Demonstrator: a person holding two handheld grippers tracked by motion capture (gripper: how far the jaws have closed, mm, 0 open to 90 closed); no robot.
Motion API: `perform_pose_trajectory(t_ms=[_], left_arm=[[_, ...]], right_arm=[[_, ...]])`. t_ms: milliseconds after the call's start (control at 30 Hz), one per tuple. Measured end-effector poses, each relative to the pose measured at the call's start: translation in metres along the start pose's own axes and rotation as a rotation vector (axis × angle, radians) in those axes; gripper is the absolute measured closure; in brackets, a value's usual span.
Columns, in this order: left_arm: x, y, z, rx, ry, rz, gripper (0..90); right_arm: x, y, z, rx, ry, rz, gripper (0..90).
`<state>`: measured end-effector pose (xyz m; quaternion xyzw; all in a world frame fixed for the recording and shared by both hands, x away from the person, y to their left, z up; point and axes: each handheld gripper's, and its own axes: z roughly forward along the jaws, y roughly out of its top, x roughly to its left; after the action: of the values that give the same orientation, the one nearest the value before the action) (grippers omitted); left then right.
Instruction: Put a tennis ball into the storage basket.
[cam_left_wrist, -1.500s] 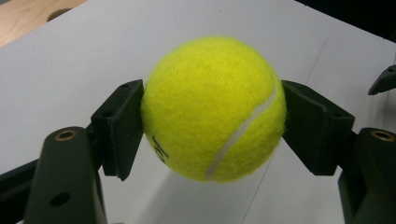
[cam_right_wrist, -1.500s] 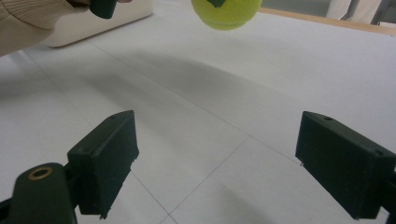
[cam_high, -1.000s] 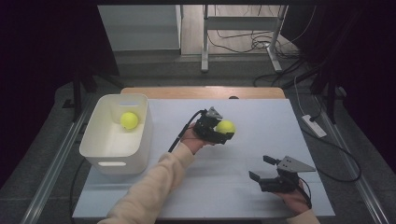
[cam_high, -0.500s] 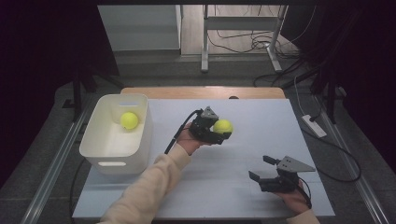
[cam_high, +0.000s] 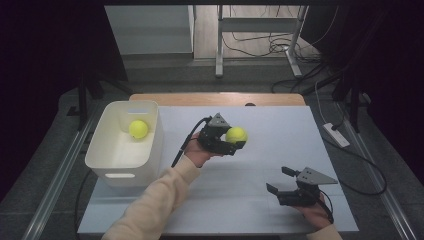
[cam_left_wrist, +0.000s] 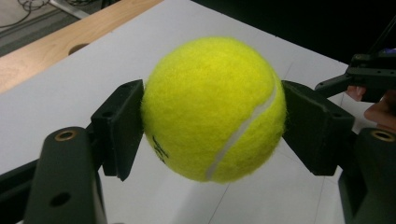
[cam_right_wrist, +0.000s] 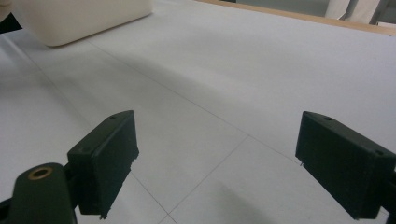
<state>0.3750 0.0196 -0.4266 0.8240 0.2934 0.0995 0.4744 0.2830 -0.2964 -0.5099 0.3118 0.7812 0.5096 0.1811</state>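
The white table (cam_high: 280, 140) is the biggest thing; the high view takes in all of it w/ its wood edge at the back, & dark floor w/ cables around it. On the table's left side stands a white tub (cam_high: 150, 150); a second yellow ball (cam_high: 138, 129) lies inside it near the back wall; the right gripper view catches just a corner of the tub (cam_right_wrist: 79, 18) & can't look inside.

The left gripper (cam_high: 231, 141) is up over the middle of the table, held by a hand in a cream sleeve (cam_high: 150, 205); its jaws are clamped on a yellow tennis ball (cam_high: 236, 135). The left gripper view is the close-up: the ball (cam_left_wrist: 212, 109) sits btwn the 2 black pads, both pressing its sides, w/ the white seam & a bit of black print facing the camera; the ball is off the table, w/ white sheet under it; the other gripper peeks in at the far right edge.

The right gripper (cam_high: 281, 181) sits low near the table's front right, well apart from the ball; its jaws stand wide apart, holding nothing; the right gripper view shows bare table w/ thin lines btwn them.
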Motion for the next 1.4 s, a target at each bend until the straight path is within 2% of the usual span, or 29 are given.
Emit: perform_pose_trajectory(t_ms=[467, 733, 1000, 1400], left_arm=[[-0.004, 0.000, -0.014, -0.036, 0.011, 0.011, 27.0], [-0.001, -0.002, -0.021, -0.047, 0.027, -0.011, 27.0], [0.003, -0.004, -0.029, -0.061, 0.037, -0.019, 27.0], [0.004, -0.005, -0.044, -0.097, 0.074, -0.026, 27.0]], right_arm=[[0.000, 0.000, 0.000, 0.003, 0.000, -0.001, 13.1], [0.000, 0.000, 0.000, 0.004, 0.001, -0.003, 13.1], [0.000, 0.000, 0.000, 0.003, 0.001, -0.001, 13.1], [0.001, 0.000, 0.000, 0.003, 0.000, 0.000, 13.0]])
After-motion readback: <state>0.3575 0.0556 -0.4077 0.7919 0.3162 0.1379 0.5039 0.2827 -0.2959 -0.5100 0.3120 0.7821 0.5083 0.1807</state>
